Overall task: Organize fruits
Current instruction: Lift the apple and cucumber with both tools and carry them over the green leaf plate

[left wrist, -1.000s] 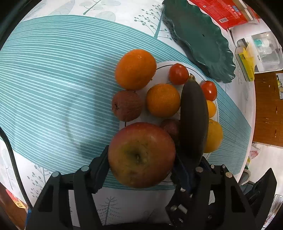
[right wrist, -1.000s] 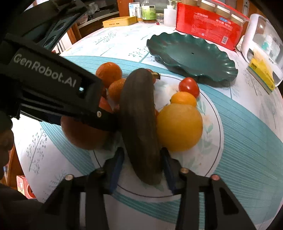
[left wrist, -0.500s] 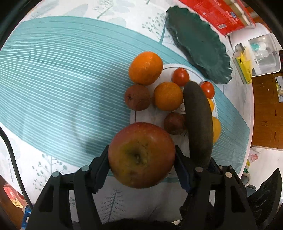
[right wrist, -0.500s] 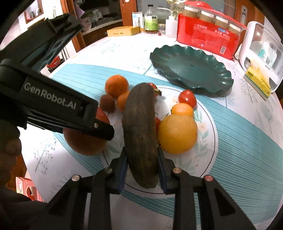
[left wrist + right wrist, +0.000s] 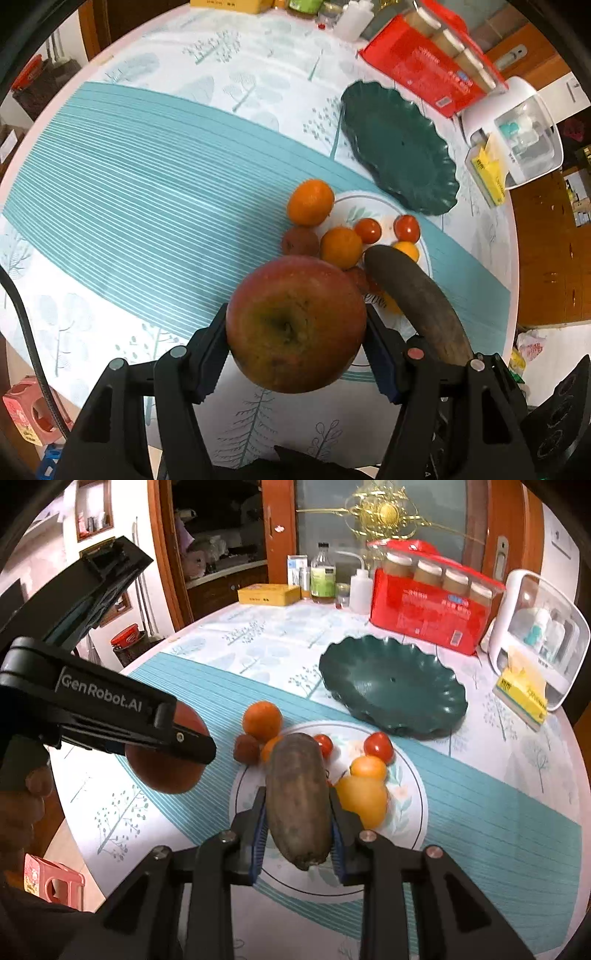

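My left gripper (image 5: pixel 295 354) clamps the red apple (image 5: pixel 295 325) at lower centre of its view, lifted above the tablecloth (image 5: pixel 147 206). My right gripper (image 5: pixel 298 830) squeezes the dark brown banana (image 5: pixel 298 797) over the white plate (image 5: pixel 410 812), where 2 cherry tomatoes (image 5: pixel 377 746) and oranges (image 5: pixel 360 800) lie. The green dish (image 5: pixel 391 690) sits at upper right.

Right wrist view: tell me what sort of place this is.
Probably a home dining room: a round table with a printed cloth, wooden cabinets behind it, and bottles and a pack of jars on the table.
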`<action>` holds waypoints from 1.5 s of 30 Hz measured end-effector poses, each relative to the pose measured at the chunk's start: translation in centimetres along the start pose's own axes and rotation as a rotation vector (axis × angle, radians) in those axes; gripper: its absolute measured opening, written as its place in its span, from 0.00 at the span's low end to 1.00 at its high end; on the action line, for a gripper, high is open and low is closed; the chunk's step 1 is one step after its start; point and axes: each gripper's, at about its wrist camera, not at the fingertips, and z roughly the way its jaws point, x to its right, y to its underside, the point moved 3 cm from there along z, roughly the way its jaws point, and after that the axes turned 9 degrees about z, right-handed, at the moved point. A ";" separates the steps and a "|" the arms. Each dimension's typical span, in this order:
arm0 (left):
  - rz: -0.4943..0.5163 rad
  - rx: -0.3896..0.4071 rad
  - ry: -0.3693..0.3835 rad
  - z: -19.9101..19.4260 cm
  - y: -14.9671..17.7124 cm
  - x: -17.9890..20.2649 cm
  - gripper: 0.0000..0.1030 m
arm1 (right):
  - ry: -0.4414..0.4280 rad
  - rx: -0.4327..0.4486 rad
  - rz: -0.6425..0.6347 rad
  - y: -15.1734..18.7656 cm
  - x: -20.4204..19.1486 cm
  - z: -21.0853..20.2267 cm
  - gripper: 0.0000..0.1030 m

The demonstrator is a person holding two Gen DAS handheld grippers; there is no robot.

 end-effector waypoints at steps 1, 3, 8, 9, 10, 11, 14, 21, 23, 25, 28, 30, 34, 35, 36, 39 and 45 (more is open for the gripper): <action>0.001 0.008 -0.001 -0.4 0.0 -0.1 0.63 | -0.004 0.007 -0.006 -0.1 -0.1 -0.3 0.27; 0.002 0.023 -0.004 -1.1 0.0 -0.1 0.63 | -0.011 0.023 -0.017 -0.3 -0.5 -0.8 0.27; 0.010 0.063 -0.012 -2.7 -0.4 0.1 0.63 | -0.027 0.068 -0.032 -1.2 -1.1 -1.9 0.26; 0.013 0.071 -0.014 -3.0 -0.6 0.1 0.63 | -0.031 0.080 -0.035 -1.6 -1.2 -2.2 0.26; 0.017 0.080 -0.016 -3.3 -0.8 0.2 0.63 | -0.035 0.090 -0.037 -1.9 -1.3 -2.3 0.26; 0.020 0.086 -0.016 -3.6 -0.9 0.2 0.63 | -0.039 0.100 -0.037 -2.2 -1.4 -2.6 0.26; 0.033 0.118 -0.020 -4.6 -1.7 0.4 0.63 | -0.052 0.117 -0.033 -3.0 -1.4 -2.8 0.24; 0.030 0.134 -0.019 -5.1 -3.0 0.4 0.63 | -0.072 0.085 -0.031 -3.2 -1.4 -1.7 0.23; 0.030 0.127 -0.021 -4.8 -3.1 0.5 0.63 | -0.078 0.071 -0.026 -2.9 -1.3 -1.4 0.23; 0.030 0.119 -0.019 -4.6 -3.2 0.4 0.63 | -0.080 0.058 -0.009 -2.6 -1.0 -1.0 0.22; 0.036 0.117 -0.027 -4.4 -3.5 0.5 0.63 | -0.092 0.054 0.030 -2.5 -0.4 -0.9 0.22; 0.047 0.117 -0.034 -4.4 -3.8 0.6 0.63 | -0.091 0.057 0.046 -2.6 0.0 -0.8 0.22; 0.085 0.129 -0.036 -4.8 -5.3 1.6 0.63 | -0.088 0.083 0.068 -4.0 0.9 -1.3 0.22; 0.094 0.134 -0.037 -4.9 -5.6 1.9 0.63 | -0.088 0.092 0.071 -4.4 1.3 -1.4 0.22; 0.108 0.141 -0.038 -5.0 -6.1 2.3 0.63 | -0.086 0.103 0.074 -4.9 1.6 -1.6 0.22; 0.160 0.163 -0.040 -5.3 -8.3 3.7 0.63 | -0.078 0.135 0.081 -6.8 2.7 -1.7 0.22; 0.234 0.186 -0.029 -4.8 -12.5 6.4 0.63 | -0.061 0.178 0.097 -10.5 5.0 -0.8 0.22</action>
